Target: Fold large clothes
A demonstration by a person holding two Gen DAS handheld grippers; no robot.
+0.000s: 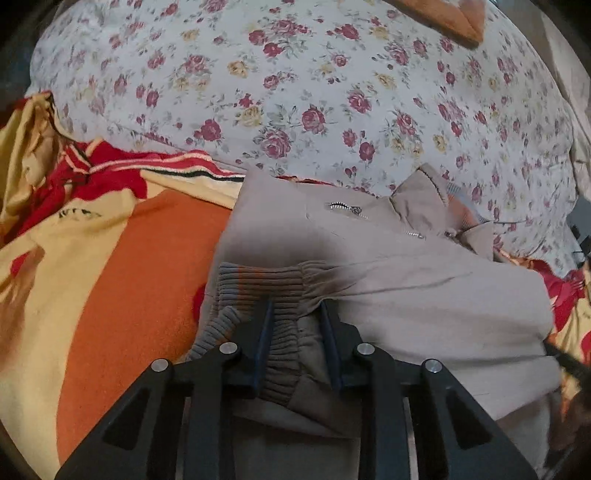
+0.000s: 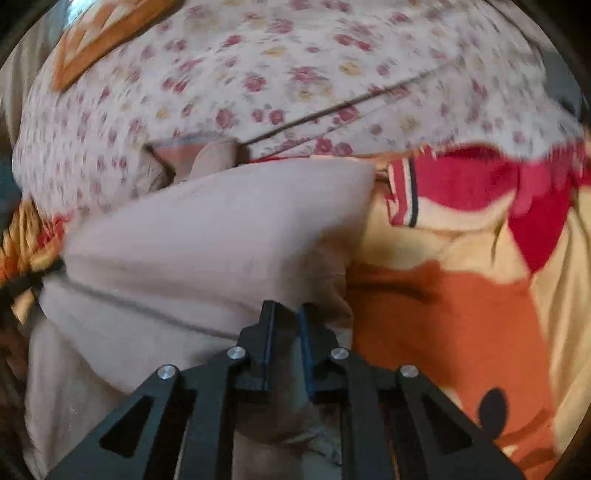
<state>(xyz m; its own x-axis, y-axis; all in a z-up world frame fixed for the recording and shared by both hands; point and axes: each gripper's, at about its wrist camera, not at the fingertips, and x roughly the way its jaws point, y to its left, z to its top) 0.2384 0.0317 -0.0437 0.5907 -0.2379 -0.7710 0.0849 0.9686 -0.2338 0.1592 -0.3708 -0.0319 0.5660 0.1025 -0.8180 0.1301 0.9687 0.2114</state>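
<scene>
So the jacket point(image 1: 388, 295) is lying bunched on the orange-and-yellow blanket point(image 1: 140, 295), right at the edge where the floral sheet point(image 1: 332, 92) is starting, collar and zip point(image 1: 340, 207) pointing toward the flowers. The left gripper point(image 1: 295, 314) is pinching the ribbed hem point(image 1: 273, 284), with that knit band sitting squashed between the blue pads, so it's gripping the hem rather than hanging loose. The right gripper point(image 2: 286, 314) is clamping down nearly all the way on a thin fold of the jacket point(image 2: 207, 240) body, cloth bulging out just below the fingers. The right wrist view is smeary, so I can't say how many layers it's holding. What's worrying me: the rib knit is stretchy and thick, so if the left side is pulling hard it's probably going to stretch or slip instead of carrying the cloth along. And if the right is only nipping the top layer, the fold is likely going crooked, with the lining dragging behind. The jacket's also sitting puffy and doubled over already, so any fold from here is risking trapping a sleeve inside. Blanket's a fuzzy one too by the look of it, so it may be grabbing the fabric and getting dragged along. There's an orange thing point(image 1: 443, 18) lying way up on the sheet, well clear.
</scene>
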